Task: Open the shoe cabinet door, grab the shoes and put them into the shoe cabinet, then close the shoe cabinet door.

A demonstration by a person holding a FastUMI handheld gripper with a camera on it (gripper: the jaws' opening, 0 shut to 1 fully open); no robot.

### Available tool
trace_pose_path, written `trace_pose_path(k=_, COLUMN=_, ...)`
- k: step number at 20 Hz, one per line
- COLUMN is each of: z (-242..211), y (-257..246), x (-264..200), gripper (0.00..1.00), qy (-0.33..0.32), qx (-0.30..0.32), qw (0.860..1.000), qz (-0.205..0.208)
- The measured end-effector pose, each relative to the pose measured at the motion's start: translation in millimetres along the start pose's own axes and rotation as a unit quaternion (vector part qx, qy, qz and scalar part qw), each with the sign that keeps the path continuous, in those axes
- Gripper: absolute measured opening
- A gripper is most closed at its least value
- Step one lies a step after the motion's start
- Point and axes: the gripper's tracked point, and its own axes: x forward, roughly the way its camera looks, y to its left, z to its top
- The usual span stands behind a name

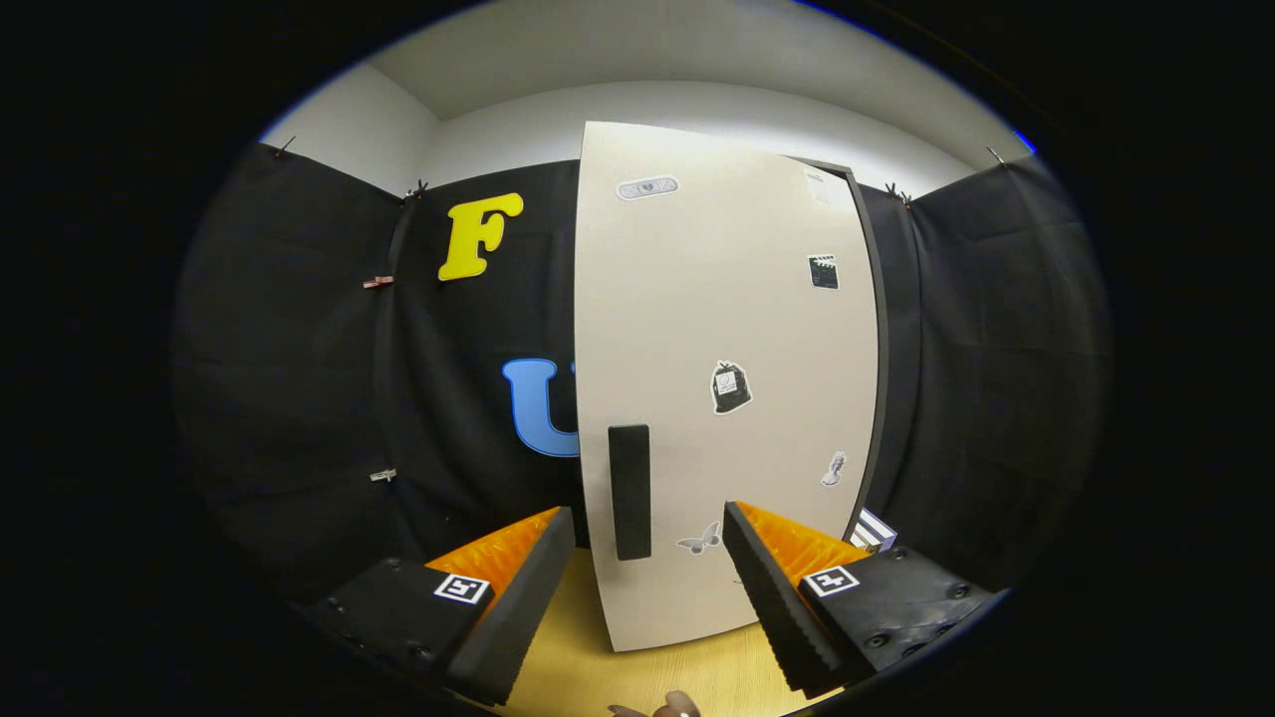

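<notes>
My tool (647, 573) spread wide, empty, squared up to flat black handle (629, 491) | tall beige shoe-cabinet door (717, 329) slightly ajar (shoes unseen) | pale wooden surface (568, 657) below.

- The claw (647, 558) is showing two wedge-shaped fingers (513, 597) with ribbed inner pads, standing spread apart.
- Each finger mount is wearing a small square black-and-white marker (462, 588) and several dark screws (877, 639).
- A fingertip (681, 703) is peeking in below.

Matt smooth cabinet door (727, 329), ribbed fingers (772, 588) apart, wood-look floor (568, 647)
</notes>
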Motion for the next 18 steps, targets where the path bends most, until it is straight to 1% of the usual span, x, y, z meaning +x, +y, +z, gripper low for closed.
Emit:
trace_pose_path(k=11, z=5.2, y=-12.4, x=-22.0, gripper=0.98, qy=-0.014, qx=-0.006, qw=1.0, qz=-0.007)
trace_pose_path(k=18, z=1.8, y=-18.1, x=-26.5, gripper=0.98, qy=-0.009, qx=-0.008, qw=1.0, qz=-0.009)
